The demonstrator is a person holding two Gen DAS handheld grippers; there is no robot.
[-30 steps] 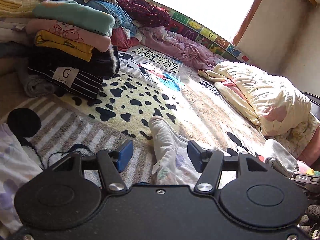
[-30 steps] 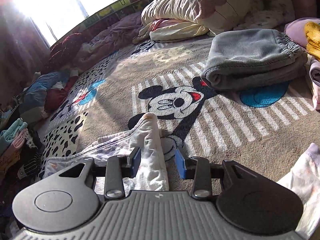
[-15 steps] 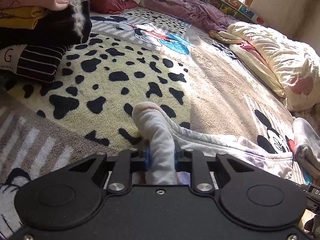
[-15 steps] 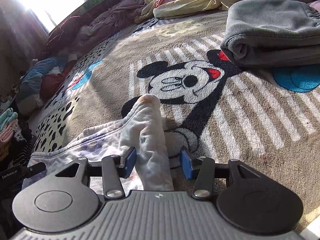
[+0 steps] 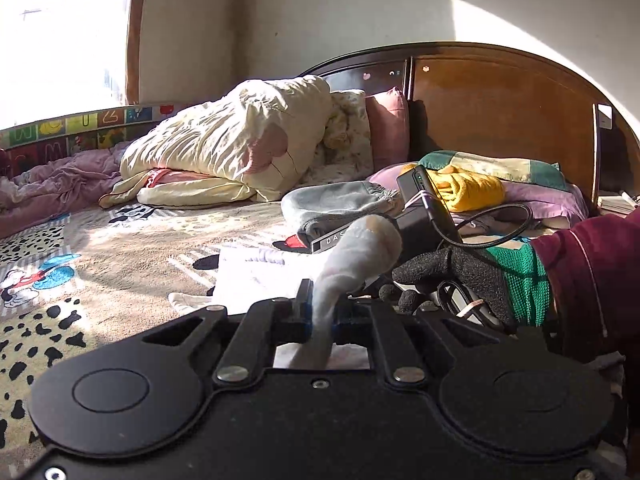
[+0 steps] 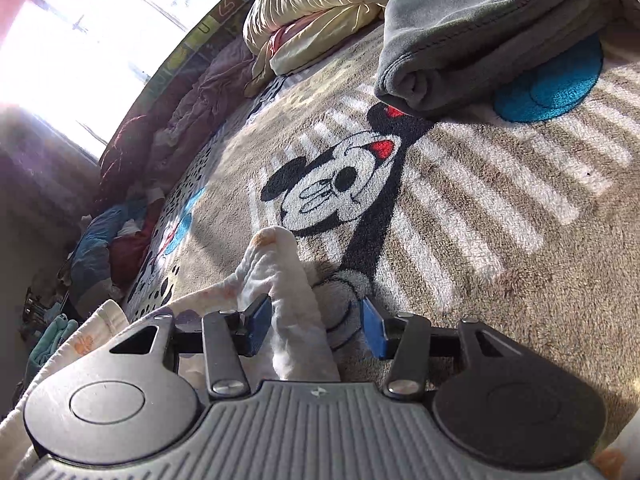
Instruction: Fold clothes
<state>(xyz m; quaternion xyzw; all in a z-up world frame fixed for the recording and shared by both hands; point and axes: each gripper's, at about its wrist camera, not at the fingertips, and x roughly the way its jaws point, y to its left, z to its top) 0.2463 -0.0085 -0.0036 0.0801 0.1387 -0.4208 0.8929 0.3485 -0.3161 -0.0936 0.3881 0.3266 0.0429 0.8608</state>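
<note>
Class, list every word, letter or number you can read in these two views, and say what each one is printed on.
"DAS": black device by the glove; the rest is hidden.
"W", "U", "Z": alphabet panel under the window.
Other panel tiles: too blurred to read.
Right wrist view: nothing legible.

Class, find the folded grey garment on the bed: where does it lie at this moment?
In the right wrist view the folded grey garment lies at upper right on the cartoon-mouse blanket, covering part of its blue circle, beyond the right tongs and right of the cream quilt.

This is a bedroom in a home. There is a big bed with a wooden headboard, a cartoon mouse blanket, pillows and a sunny window.
</note>
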